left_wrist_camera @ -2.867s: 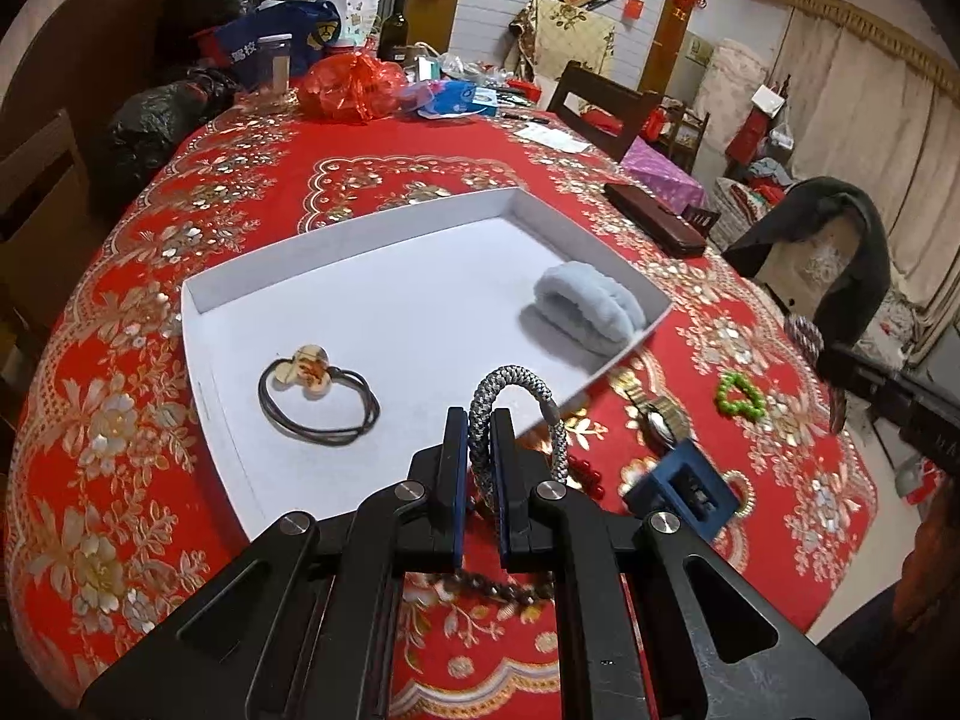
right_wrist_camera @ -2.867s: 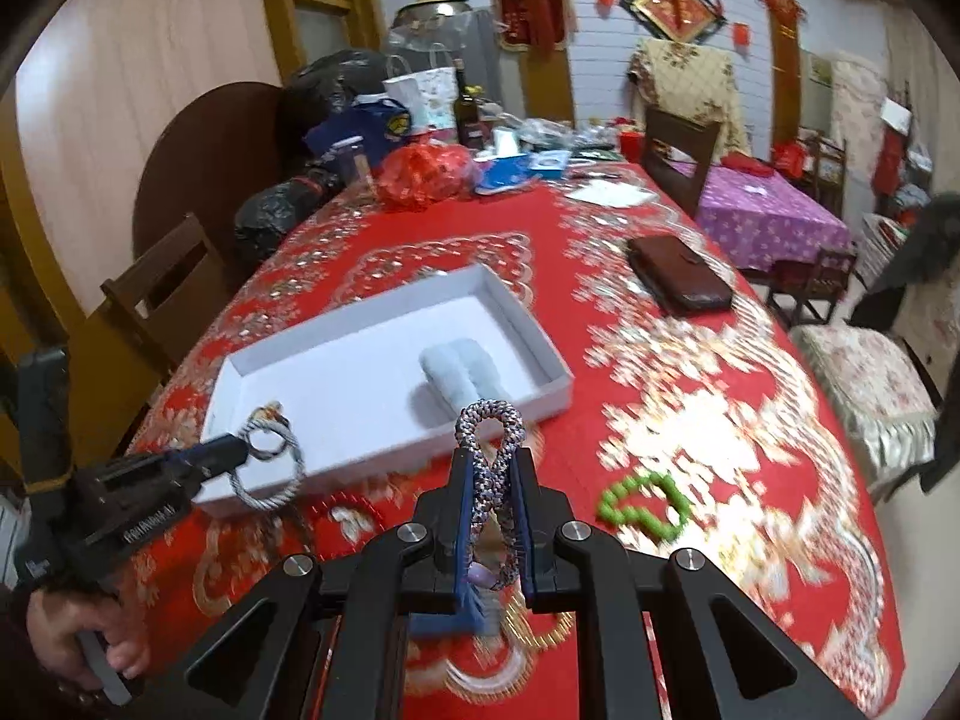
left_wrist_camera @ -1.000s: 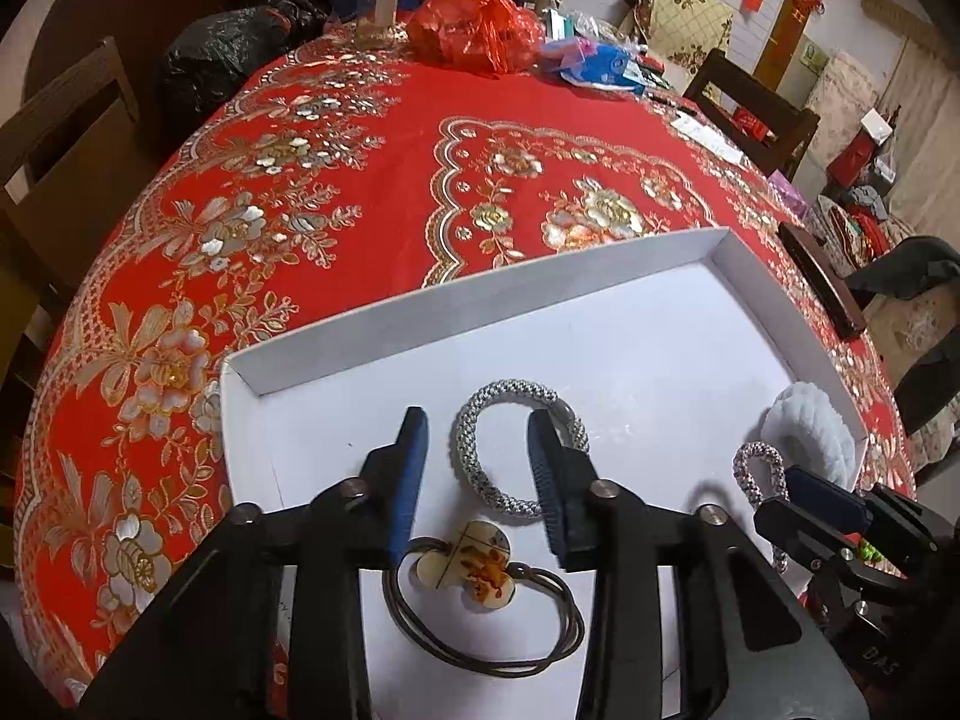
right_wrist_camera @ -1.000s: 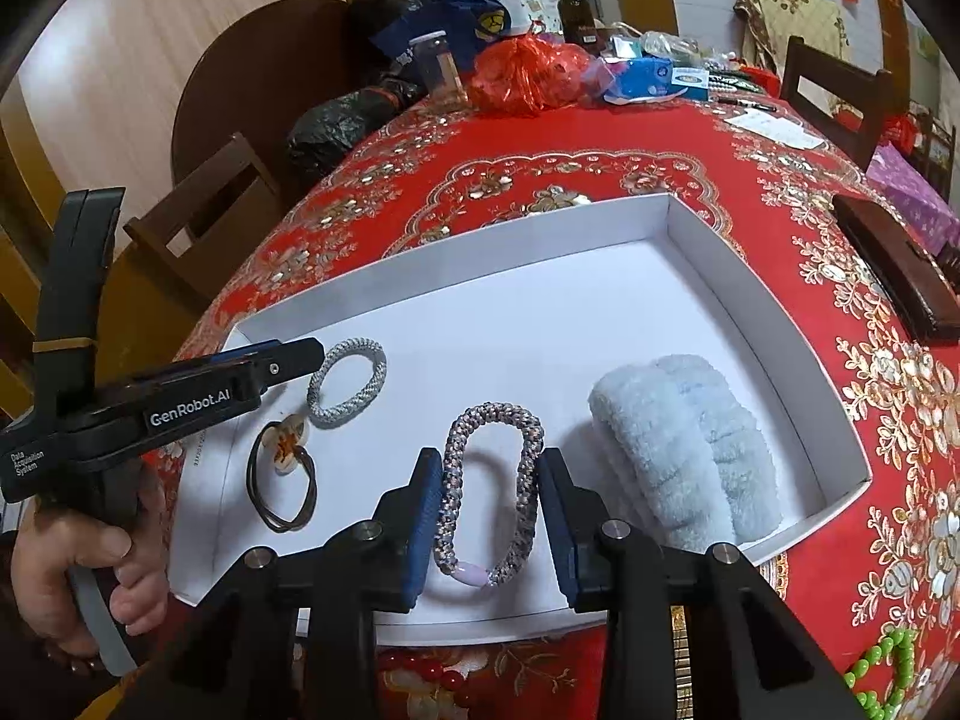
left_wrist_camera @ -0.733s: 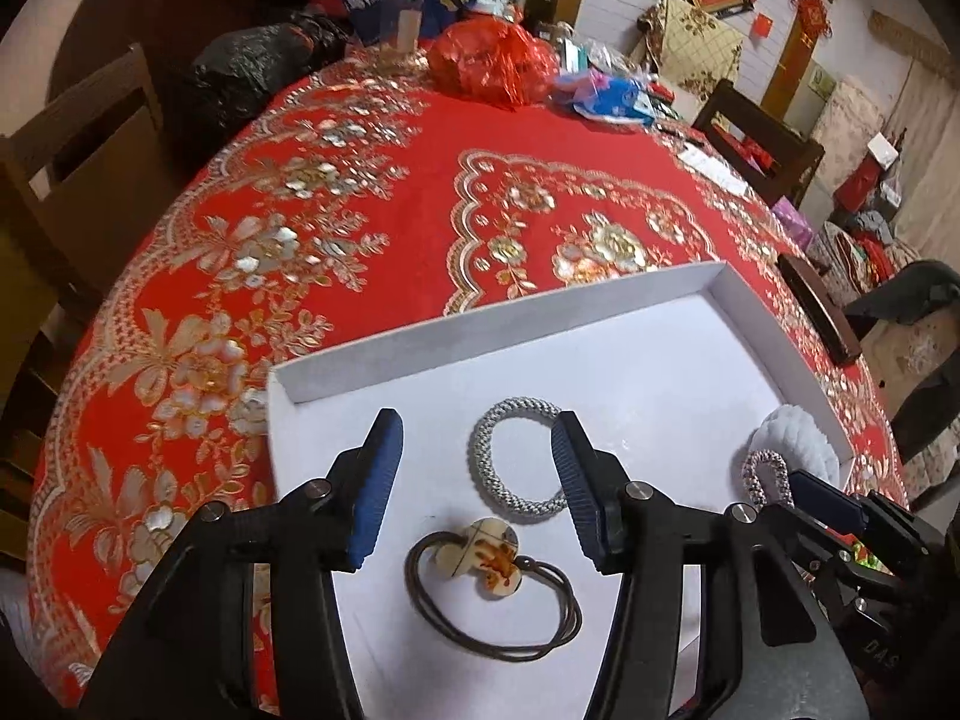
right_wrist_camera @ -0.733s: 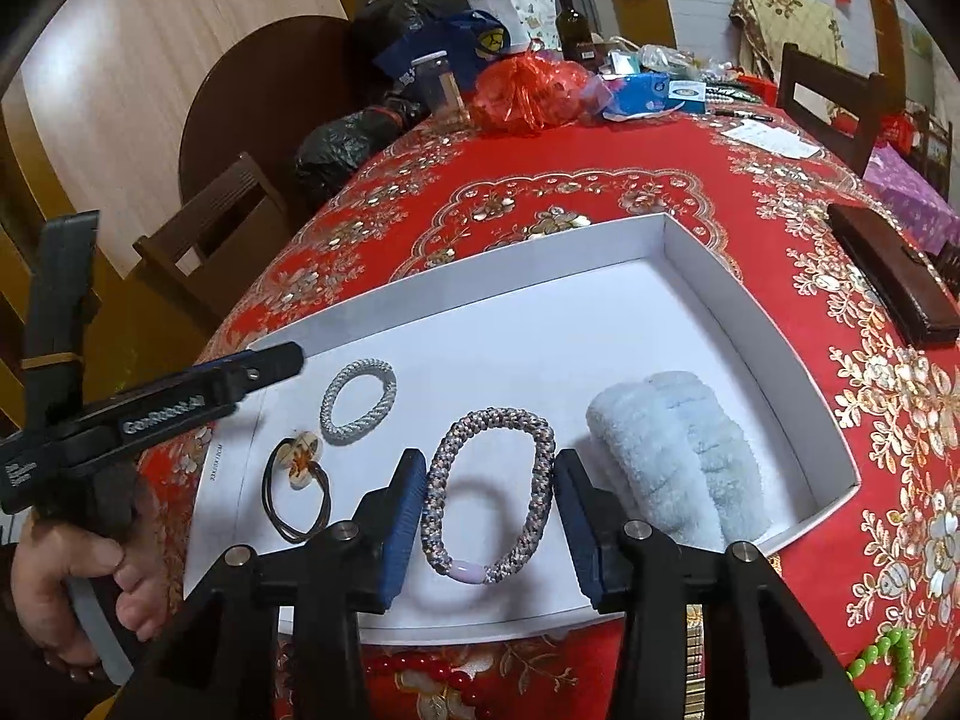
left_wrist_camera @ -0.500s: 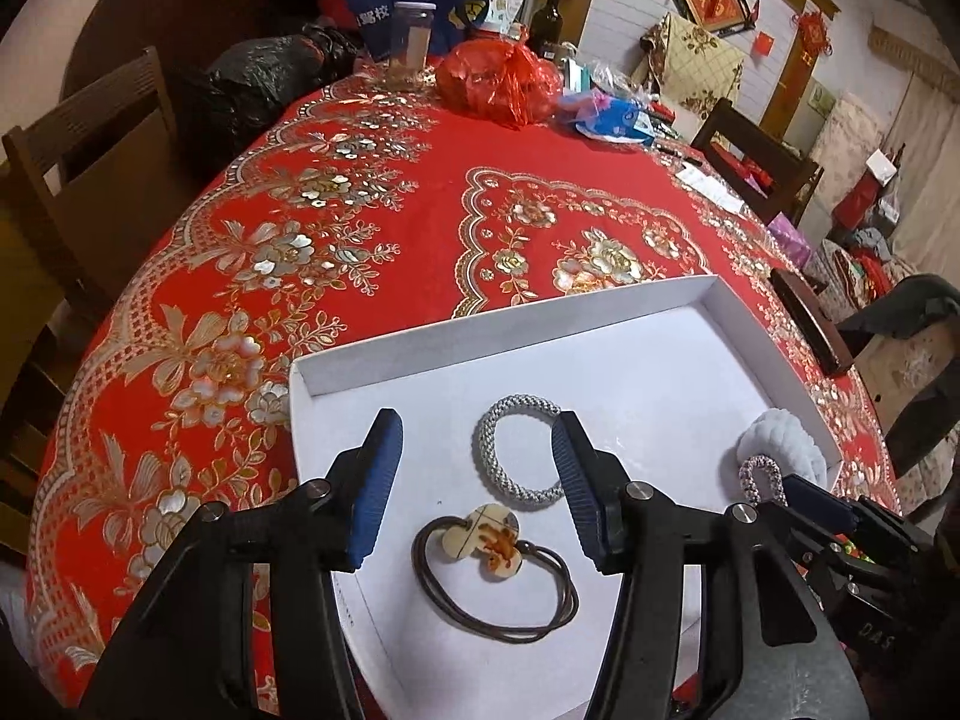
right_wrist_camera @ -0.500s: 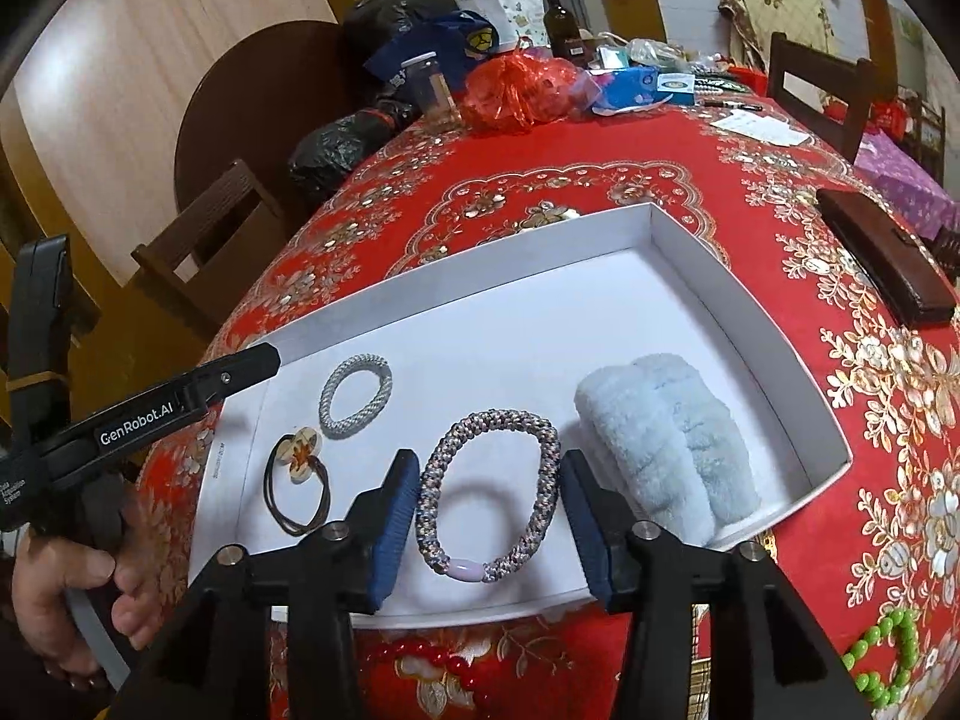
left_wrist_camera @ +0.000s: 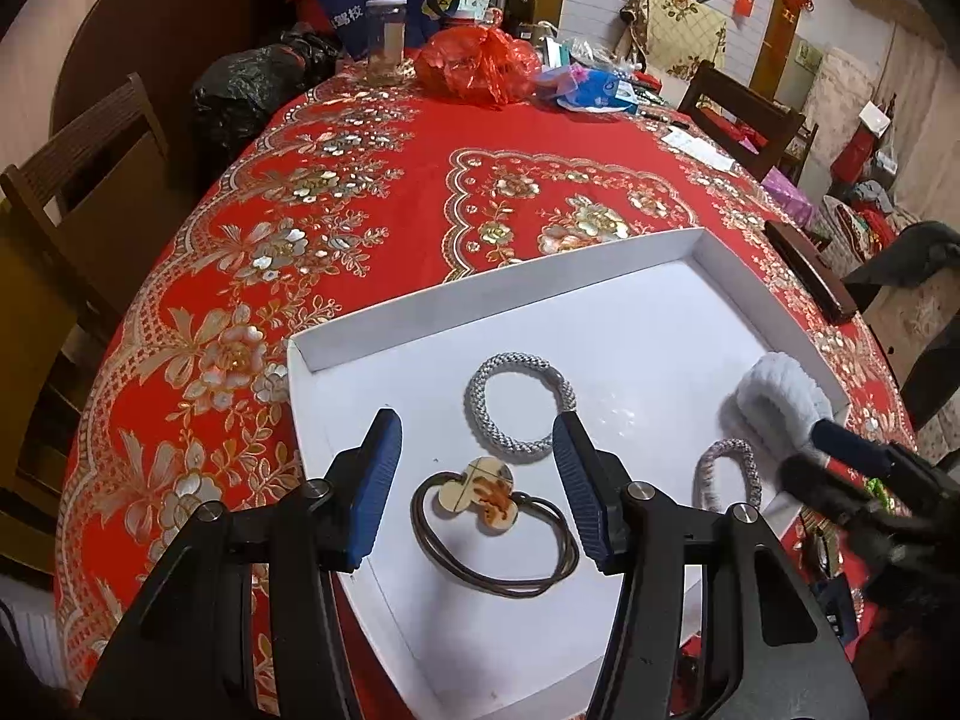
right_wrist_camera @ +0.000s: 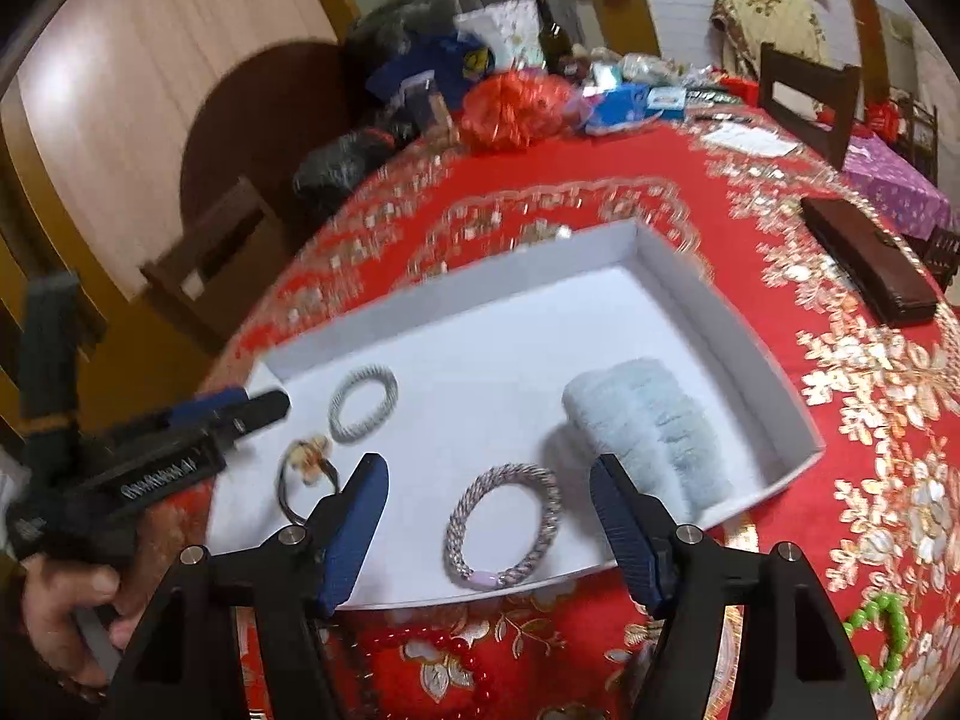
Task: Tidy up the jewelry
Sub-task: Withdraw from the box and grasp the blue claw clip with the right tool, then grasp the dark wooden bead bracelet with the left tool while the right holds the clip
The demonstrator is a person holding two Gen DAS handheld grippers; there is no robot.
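Observation:
A shallow white tray [left_wrist_camera: 498, 294] [right_wrist_camera: 774, 384] lies on the red tablecloth. In it lie a silver braided bracelet [left_wrist_camera: 517, 405] [right_wrist_camera: 363, 395], a brown hair tie with a cream charm [left_wrist_camera: 492, 525] [right_wrist_camera: 303, 471], a pinkish braided bracelet [left_wrist_camera: 726, 477] [right_wrist_camera: 503, 525] and a pale blue fluffy scrunchie [left_wrist_camera: 780, 399] [right_wrist_camera: 651, 432]. My left gripper [left_wrist_camera: 477, 489] is open and empty above the hair tie. My right gripper [right_wrist_camera: 492, 531] is open and empty, its fingers either side of the pinkish bracelet.
Red beads [right_wrist_camera: 432, 651] and green beads [right_wrist_camera: 879, 630] lie on the cloth in front of the tray. A dark brown case [right_wrist_camera: 864, 267] lies at the right. Bags, a jar [left_wrist_camera: 385, 39] and a bottle crowd the far end. Wooden chairs stand around the table.
Both grippers let go of their bracelets in the tray, then opened wider and pulled back and up. The bracelets stay where they were laid.

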